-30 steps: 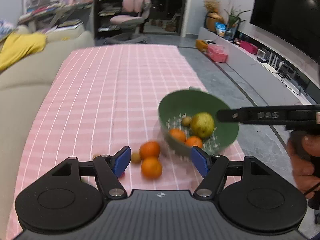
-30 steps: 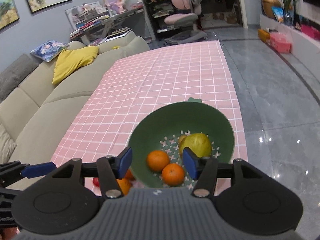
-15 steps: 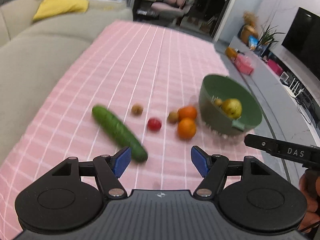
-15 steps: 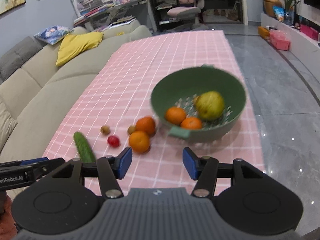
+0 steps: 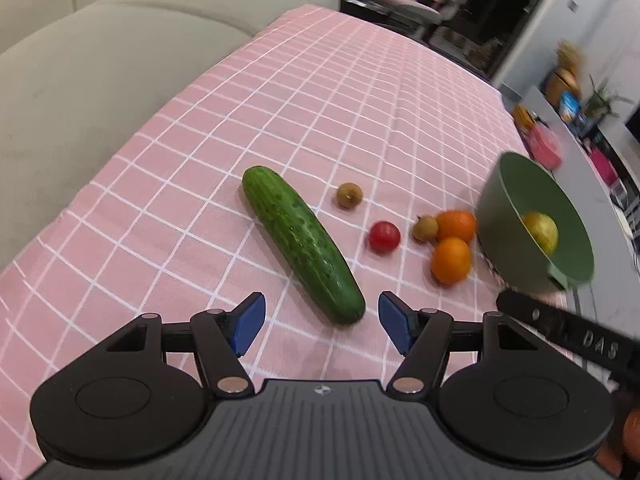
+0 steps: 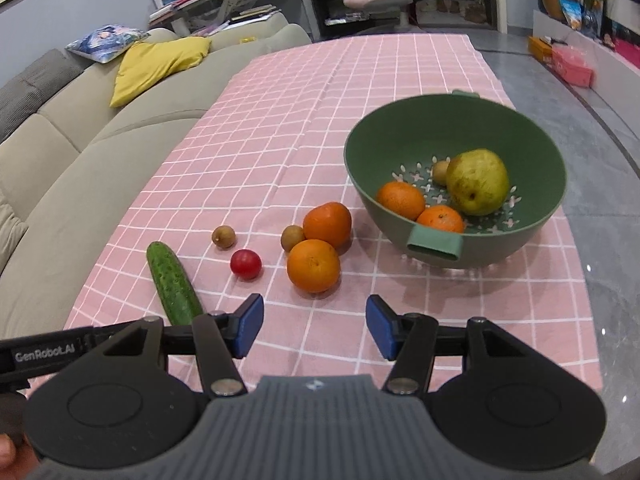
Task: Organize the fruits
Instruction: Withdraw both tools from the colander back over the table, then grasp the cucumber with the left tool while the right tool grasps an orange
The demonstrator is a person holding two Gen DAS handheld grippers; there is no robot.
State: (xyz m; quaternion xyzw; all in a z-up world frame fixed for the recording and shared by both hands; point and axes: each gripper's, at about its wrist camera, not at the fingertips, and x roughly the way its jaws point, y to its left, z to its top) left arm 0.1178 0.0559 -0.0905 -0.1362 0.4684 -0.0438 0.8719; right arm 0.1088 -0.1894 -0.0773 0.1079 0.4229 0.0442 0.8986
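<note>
Left gripper [image 5: 322, 324] jaws apart, just been narrowing, nothing between them; near end of the long green cucumber [image 5: 302, 242] just ahead. Right gripper [image 6: 315, 327] also apart, empty. Two loose oranges [image 6: 314, 265] sat on the pink checked tablecloth [image 6: 320, 92] beside the green plastic colander bowl [image 6: 455, 136], which held a yellow-green pear [image 6: 477, 182] and two more oranges.

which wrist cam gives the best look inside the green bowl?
Right wrist. The green perforated plastic bowl sits whole in frame, showing the pear, two oranges and a small brown fruit. In the left wrist view it sits blurred at the right edge; only the pear shows.
</note>
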